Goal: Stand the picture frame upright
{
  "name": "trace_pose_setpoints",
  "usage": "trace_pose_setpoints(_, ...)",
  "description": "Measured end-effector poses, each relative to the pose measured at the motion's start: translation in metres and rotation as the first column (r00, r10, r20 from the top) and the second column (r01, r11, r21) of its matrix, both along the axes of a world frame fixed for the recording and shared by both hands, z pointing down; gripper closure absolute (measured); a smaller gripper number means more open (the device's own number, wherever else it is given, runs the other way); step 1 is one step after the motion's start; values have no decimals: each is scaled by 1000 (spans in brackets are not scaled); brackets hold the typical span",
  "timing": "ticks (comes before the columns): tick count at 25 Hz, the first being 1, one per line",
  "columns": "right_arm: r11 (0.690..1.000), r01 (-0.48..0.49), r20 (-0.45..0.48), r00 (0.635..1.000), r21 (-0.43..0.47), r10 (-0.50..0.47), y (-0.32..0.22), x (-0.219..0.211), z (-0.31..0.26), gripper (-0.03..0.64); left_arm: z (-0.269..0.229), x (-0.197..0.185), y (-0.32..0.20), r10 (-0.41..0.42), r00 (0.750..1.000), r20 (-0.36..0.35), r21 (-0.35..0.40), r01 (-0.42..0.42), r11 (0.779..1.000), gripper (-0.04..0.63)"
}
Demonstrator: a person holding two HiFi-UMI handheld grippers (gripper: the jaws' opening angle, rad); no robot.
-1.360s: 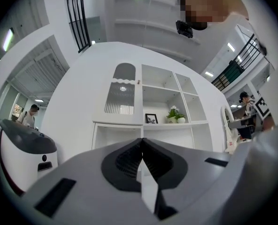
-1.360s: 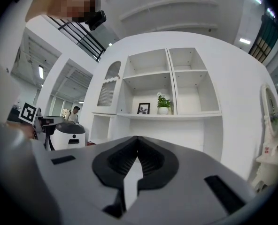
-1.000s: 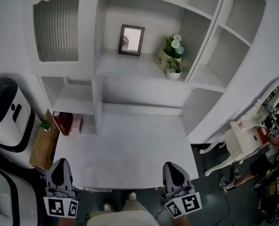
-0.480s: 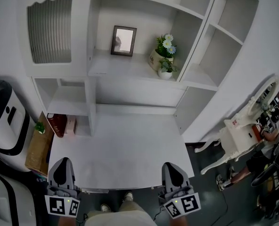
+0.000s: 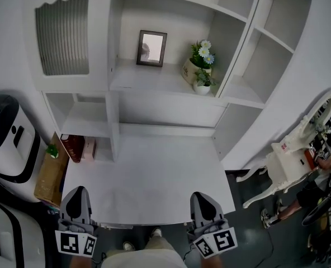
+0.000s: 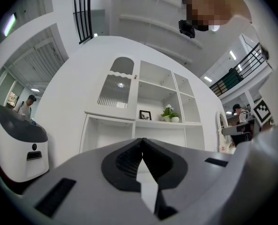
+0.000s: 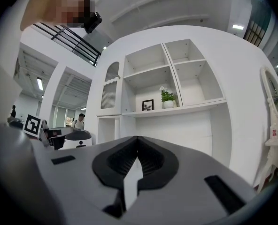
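Note:
A dark picture frame (image 5: 152,48) stands upright on the white cabinet's middle shelf (image 5: 149,82), leaning against the back wall; it also shows small in the left gripper view as the picture frame (image 6: 145,115) and in the right gripper view as the picture frame (image 7: 148,105). My left gripper (image 5: 76,204) hangs at the near left edge of the white desk top (image 5: 149,172), shut and empty. My right gripper (image 5: 203,206) hangs at the near right edge, shut and empty too. Both are far below the frame.
A potted flower (image 5: 201,63) and a small plant pot (image 5: 202,85) stand right of the frame. Books (image 5: 76,147) sit in a low cubby. A white-and-black machine (image 5: 9,135) and a cardboard box (image 5: 49,175) stand at left. A white dresser (image 5: 291,158) and a person (image 5: 322,177) are at right.
Only the head camera's view has shifted slightly. Both grippers stay at the desk's near edge, shut, and the frame has not moved.

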State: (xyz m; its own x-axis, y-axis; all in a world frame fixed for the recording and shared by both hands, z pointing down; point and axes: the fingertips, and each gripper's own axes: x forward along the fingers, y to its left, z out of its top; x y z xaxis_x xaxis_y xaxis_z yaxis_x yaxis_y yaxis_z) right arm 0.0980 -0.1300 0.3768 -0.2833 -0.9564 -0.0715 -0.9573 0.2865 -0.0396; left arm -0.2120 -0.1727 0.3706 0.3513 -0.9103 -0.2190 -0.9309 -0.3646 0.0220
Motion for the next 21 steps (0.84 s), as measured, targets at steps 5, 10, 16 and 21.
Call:
trace_pose_setpoints(5, 999, 45, -1, 999, 3, -45, -12, -18, -3, 607, 1, -16, 4, -34, 999, -3, -7, 34, 999, 577)
trace_pose_setpoints(10, 996, 88, -23, 996, -7, -88, -18, -38, -4, 607, 11, -28, 2, -49, 998, -26, -31, 48, 998, 577)
trace_pose_setpoints(16, 997, 78, -42, 996, -24, -79, -22, -37, -5, 607, 13, -15, -11, -14, 998, -54, -34, 12, 999, 577)
trace_pose_setpoints(21, 997, 74, -38, 996, -21, -75, -26, -38, -5, 607, 16, -10, -19, 3, 998, -60, -46, -6, 999, 577)
